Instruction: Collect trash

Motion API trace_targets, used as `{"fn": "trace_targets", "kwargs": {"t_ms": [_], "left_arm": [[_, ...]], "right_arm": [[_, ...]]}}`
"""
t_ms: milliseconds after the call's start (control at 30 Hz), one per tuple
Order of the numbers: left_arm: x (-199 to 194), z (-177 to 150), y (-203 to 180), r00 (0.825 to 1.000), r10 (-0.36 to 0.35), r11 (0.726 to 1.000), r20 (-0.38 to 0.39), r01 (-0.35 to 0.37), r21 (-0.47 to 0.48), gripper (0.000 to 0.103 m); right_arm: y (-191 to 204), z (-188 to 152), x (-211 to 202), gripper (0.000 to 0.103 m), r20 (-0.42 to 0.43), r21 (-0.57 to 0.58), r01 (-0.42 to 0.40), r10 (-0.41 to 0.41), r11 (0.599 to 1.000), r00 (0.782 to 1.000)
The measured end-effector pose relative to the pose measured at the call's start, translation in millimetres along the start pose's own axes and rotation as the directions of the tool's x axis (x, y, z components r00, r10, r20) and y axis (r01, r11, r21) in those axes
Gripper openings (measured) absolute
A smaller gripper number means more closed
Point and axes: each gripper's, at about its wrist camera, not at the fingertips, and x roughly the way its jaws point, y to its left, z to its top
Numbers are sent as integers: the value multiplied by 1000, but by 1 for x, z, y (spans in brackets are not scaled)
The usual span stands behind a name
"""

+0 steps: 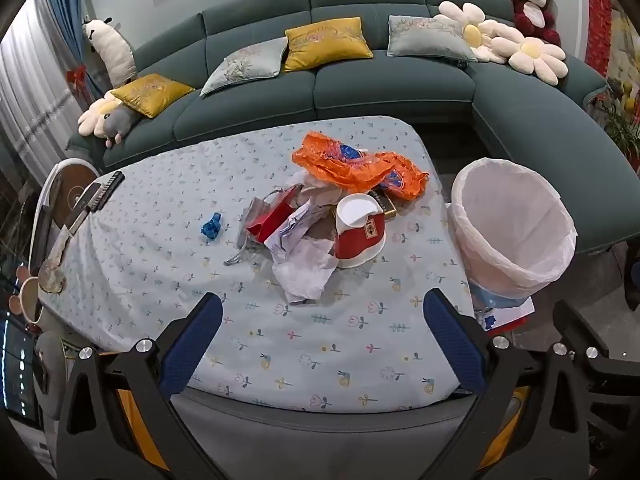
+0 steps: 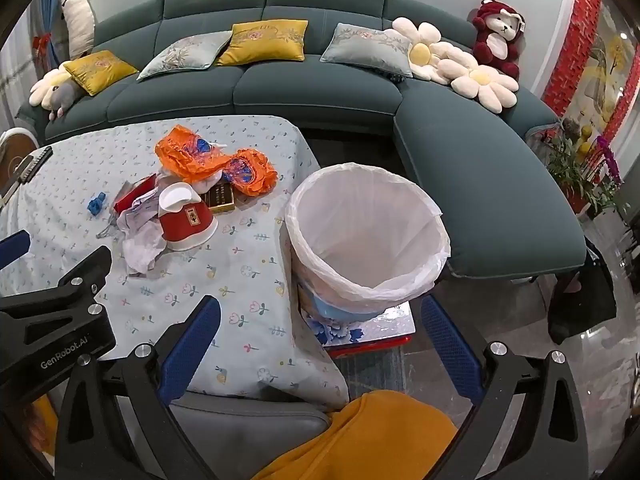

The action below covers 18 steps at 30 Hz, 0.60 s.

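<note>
Both grippers hover wide open and empty: left gripper, right gripper. Ahead of the left one, the trash pile lies left of the lined bin, so the left looks nearer.

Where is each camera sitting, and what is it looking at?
Left wrist view: sits on the left gripper, above the table's near edge, facing the trash pile and sofa; its two open blue fingers show, plus part of the right gripper at the right edge.
Right wrist view: sits on the right gripper, off the table's right corner, facing the lined trash bin; its open blue fingers show, and the left gripper at the left edge.
Both share the red-and-white cup, orange plastic bag, bin and sofa.
</note>
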Motion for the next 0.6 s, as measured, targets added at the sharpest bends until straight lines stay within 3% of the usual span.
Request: {"fn": "trace_targets", "kwargs": {"t_ms": [433,600], "left_arm": [[-6,1,-4,1000,24,1000,6,-24,5,96],[-3,-1,2,1000,2,1000,-5,-2,-5,96]], "right_arm": [[-6,2,-4,96,3,14,14,-14,1000,1000],[-7,1,-3,96,8,17,12,-12,1000,1000]]}}
